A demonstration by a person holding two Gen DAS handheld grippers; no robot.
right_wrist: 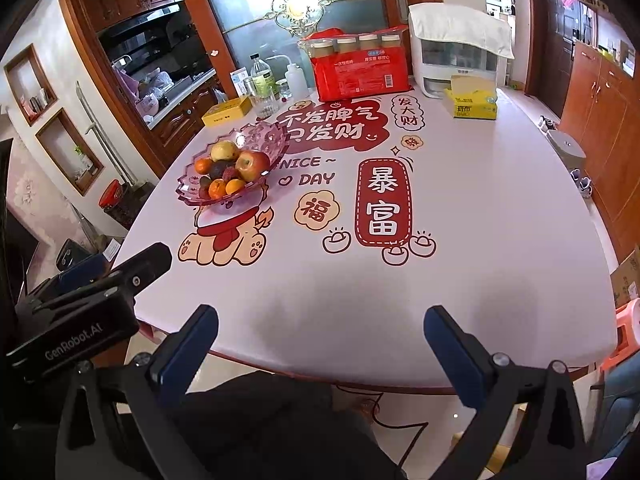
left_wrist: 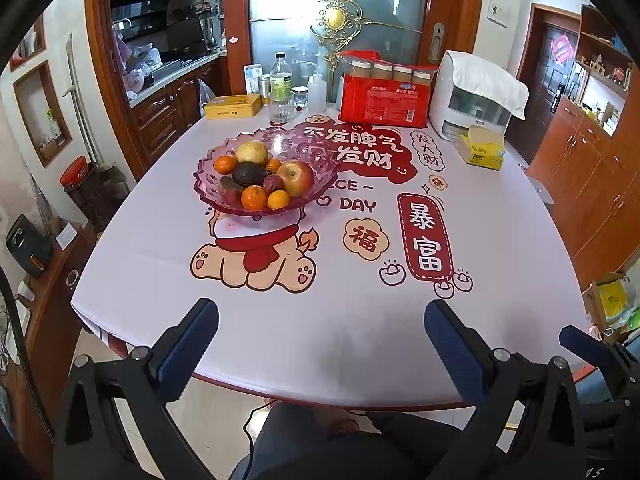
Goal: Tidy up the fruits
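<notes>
A pink plastic fruit bowl (left_wrist: 320, 152) (right_wrist: 276, 140) stands on the table's far left. It holds a red apple (left_wrist: 295, 177) (right_wrist: 251, 165), a yellow pear (left_wrist: 251, 152), a dark avocado (left_wrist: 249, 175), several oranges (left_wrist: 254, 197) and small reddish fruits. My left gripper (left_wrist: 322, 312) is open and empty over the table's near edge, well short of the bowl. My right gripper (right_wrist: 322, 318) is open and empty over the near edge too. The left gripper's body (right_wrist: 80, 312) shows at the lower left of the right wrist view.
The table (left_wrist: 320, 320) has a white cloth with red prints. At its far side stand a yellow tin (left_wrist: 232, 106), a bottle (left_wrist: 280, 78) and glasses, a red pack of jars (left_wrist: 384, 94), a white appliance (left_wrist: 472, 96) and a yellow tissue box (left_wrist: 482, 150). Wooden cabinets (left_wrist: 592, 184) stand to the right.
</notes>
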